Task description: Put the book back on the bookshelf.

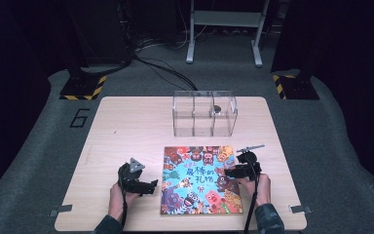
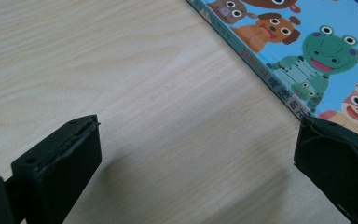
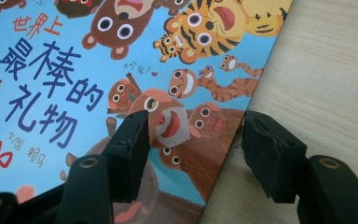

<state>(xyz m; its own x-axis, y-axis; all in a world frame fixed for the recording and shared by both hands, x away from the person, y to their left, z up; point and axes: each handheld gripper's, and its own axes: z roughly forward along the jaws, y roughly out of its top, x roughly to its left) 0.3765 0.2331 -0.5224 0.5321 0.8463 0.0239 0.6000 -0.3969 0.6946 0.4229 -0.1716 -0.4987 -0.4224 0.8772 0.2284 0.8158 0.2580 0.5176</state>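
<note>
Table [image 1: 126, 122]: light wood top, the biggest thing here, seen from above; bare grain in both gripper views.
Picture book [image 1: 200, 180]: closed, lies flat on the near half of the table, between the two grippers; blue cover with cartoon animals and a Chinese title; spine on its left side, open edge on its right.
Clear box [image 1: 204, 113]: see-through plastic, three compartments, stands on the far half of the table, well apart from the book; a small dark thing sits in its right compartment, too small to name.
Left hand [image 1: 119, 195]: comes in from the bottom edge, holds the left gripper.
Right hand [image 1: 260, 187]: comes in from the bottom edge, holds the right gripper at the book's right edge.
Left gripper [image 2: 198, 154]: low over bare wood just left of the book's spine; jaws wide apart, nothing between them but table; the right-hand jaw in its view sits at the spine, contact unclear.
Right gripper [image 3: 193, 140]: straddles the book's right edge; one jaw over the cover, the other over the wood beside it; jaws apart, the cover corner lies between them, pads not pressing on it.
</note>
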